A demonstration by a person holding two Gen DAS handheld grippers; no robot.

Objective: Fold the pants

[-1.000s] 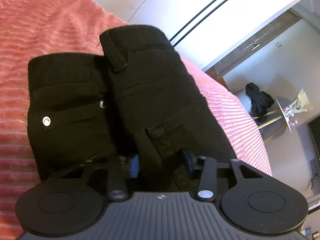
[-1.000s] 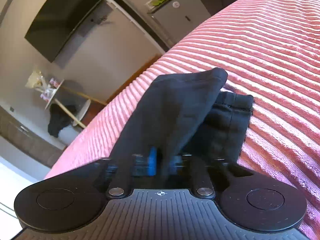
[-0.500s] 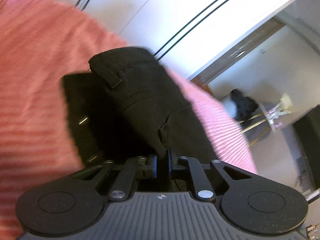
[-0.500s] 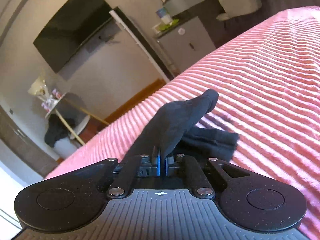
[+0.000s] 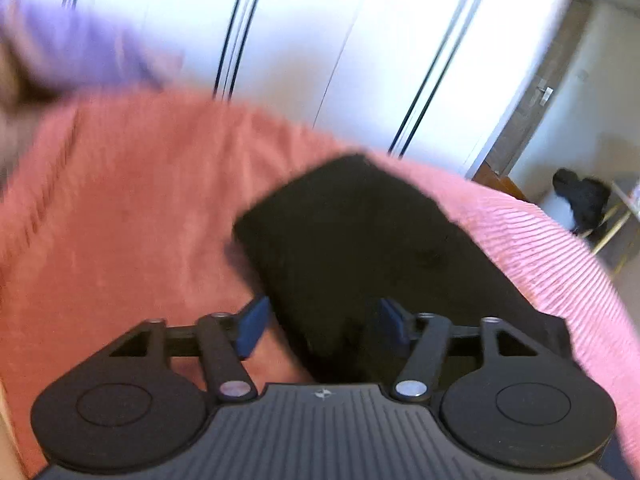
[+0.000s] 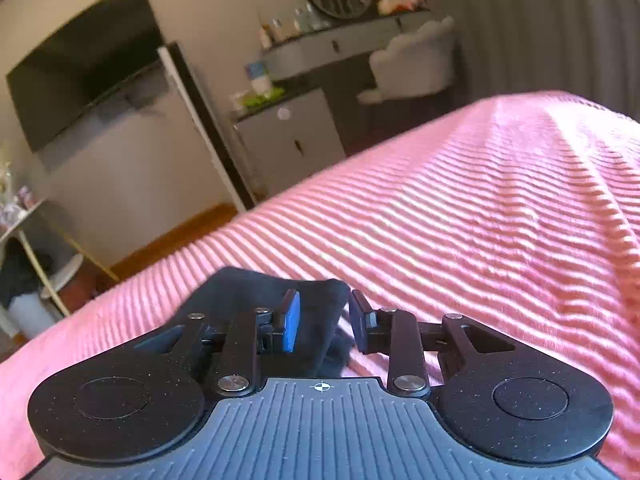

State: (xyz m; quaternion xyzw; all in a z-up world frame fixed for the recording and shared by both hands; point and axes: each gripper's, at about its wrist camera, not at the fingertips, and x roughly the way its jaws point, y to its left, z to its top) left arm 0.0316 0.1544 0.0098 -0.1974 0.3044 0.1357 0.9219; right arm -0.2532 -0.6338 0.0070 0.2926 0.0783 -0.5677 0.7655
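Black pants (image 5: 360, 248) lie folded on a pink ribbed bedspread (image 5: 120, 208), stretching ahead of the left gripper (image 5: 322, 326). Its jaws have just been opening and now stand wide, the blue pads clear of the cloth, with the near end of the pants between them. The left view is blurred. The right gripper (image 6: 322, 326) has also just been opening: its jaws stand narrowly apart, with a fold of the pants (image 6: 256, 292) between them and to their left, no pad pressing it. Beyond the right gripper the bedspread (image 6: 480, 220) runs toward a cabinet (image 6: 292, 140) and a wall-mounted television (image 6: 80, 68).
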